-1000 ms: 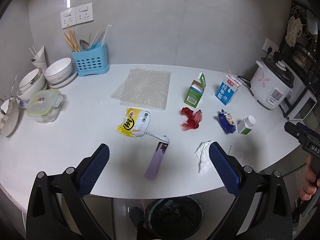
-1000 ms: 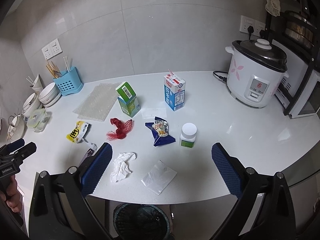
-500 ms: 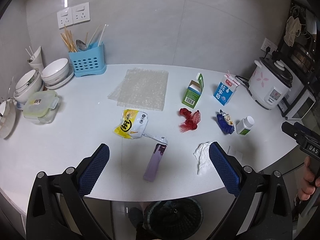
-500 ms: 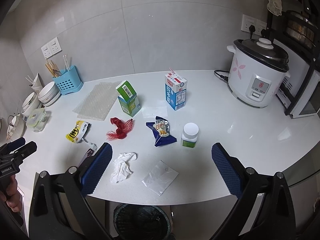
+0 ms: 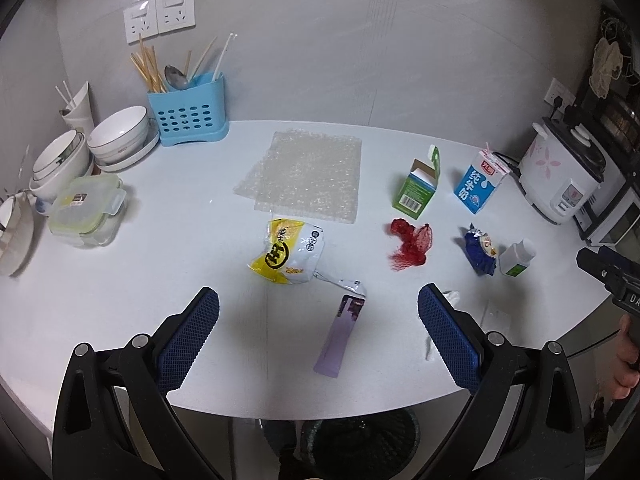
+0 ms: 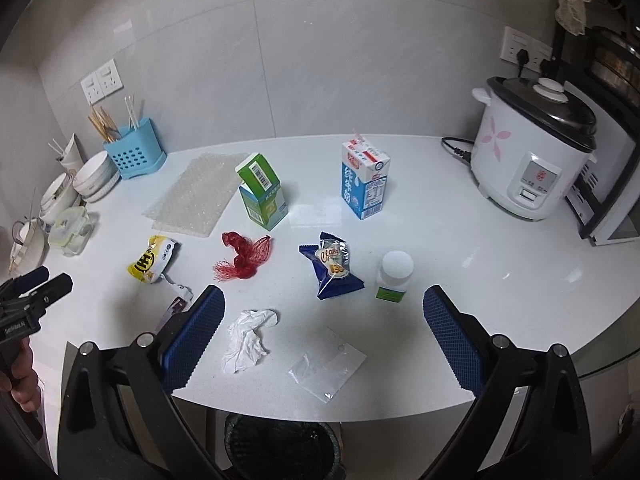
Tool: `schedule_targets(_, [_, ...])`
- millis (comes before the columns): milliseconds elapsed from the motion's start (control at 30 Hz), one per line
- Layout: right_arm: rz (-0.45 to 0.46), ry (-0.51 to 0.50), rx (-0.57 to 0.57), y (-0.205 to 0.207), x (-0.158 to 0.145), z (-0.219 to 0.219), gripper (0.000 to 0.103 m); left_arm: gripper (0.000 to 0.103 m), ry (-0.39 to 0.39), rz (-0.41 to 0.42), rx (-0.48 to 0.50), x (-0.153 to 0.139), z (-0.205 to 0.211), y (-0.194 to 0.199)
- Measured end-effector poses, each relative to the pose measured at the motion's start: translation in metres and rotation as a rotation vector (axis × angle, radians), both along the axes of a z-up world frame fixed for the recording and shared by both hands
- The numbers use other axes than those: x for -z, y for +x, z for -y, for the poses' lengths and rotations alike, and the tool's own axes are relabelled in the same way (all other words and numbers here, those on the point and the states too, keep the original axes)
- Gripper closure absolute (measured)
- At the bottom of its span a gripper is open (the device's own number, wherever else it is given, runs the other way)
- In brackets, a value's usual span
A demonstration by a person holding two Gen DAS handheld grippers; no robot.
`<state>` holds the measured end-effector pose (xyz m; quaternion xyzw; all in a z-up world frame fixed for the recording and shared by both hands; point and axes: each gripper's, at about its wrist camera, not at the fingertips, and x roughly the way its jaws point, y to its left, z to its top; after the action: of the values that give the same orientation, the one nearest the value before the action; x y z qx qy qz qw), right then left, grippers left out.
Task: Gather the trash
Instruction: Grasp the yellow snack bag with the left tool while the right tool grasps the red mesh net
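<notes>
Trash lies on the white counter (image 5: pixel 168 264): a yellow snack bag (image 5: pixel 287 255), a purple wrapper (image 5: pixel 341 334), red netting (image 5: pixel 410 242), a blue snack wrapper (image 6: pixel 332 266), crumpled tissue (image 6: pixel 248 338), a clear plastic bag (image 6: pixel 326 364), bubble wrap (image 5: pixel 304 174), a green carton (image 6: pixel 262 196) and a blue milk carton (image 6: pixel 365 184). A black trash bin (image 6: pixel 282 446) stands below the counter's front edge. My left gripper (image 5: pixel 318 322) is open and empty above the purple wrapper. My right gripper (image 6: pixel 324 318) is open and empty above the tissue and plastic bag.
A rice cooker (image 6: pixel 532 156) stands at the right, with a small white bottle (image 6: pixel 394 276) in front. A blue utensil holder (image 5: pixel 186 110), stacked bowls (image 5: pixel 120 136) and a lidded container (image 5: pixel 86 210) sit at the left.
Both grippers have moved slightly forward toward the counter; the left view has shifted a little to the left. Both stay open and nothing on the counter has moved.
</notes>
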<state>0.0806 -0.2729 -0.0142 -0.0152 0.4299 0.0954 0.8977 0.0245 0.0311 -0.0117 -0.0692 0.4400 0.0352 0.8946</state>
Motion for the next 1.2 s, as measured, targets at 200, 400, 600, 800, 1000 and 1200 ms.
schedule_targets(200, [-0.056,-0.020,-0.020,0.023,0.021,-0.030,0.007,0.006,-0.011,-0.040,-0.013,0.021,-0.026,0.024])
schedule_targets(400, [-0.113,-0.031,-0.041,0.052,0.043,-0.068,0.007,0.006,-0.009,-0.082,0.008,0.048,-0.044,0.054])
schedule_targets(600, [-0.178,-0.061,-0.034,0.084,0.073,-0.099,0.007,0.006,-0.015,-0.136,0.051,0.082,-0.051,0.087])
schedule_targets(800, [-0.233,-0.068,-0.013,0.110,0.100,-0.117,0.010,0.006,-0.026,-0.188,0.094,0.113,-0.049,0.116])
schedule_targets(1000, [-0.275,-0.079,0.004,0.131,0.120,-0.126,0.011,0.006,-0.026,-0.228,0.119,0.135,-0.043,0.136])
schedule_targets(1200, [-0.304,-0.078,0.025,0.144,0.138,-0.134,0.015,0.006,-0.027,-0.256,0.117,0.148,-0.042,0.148])
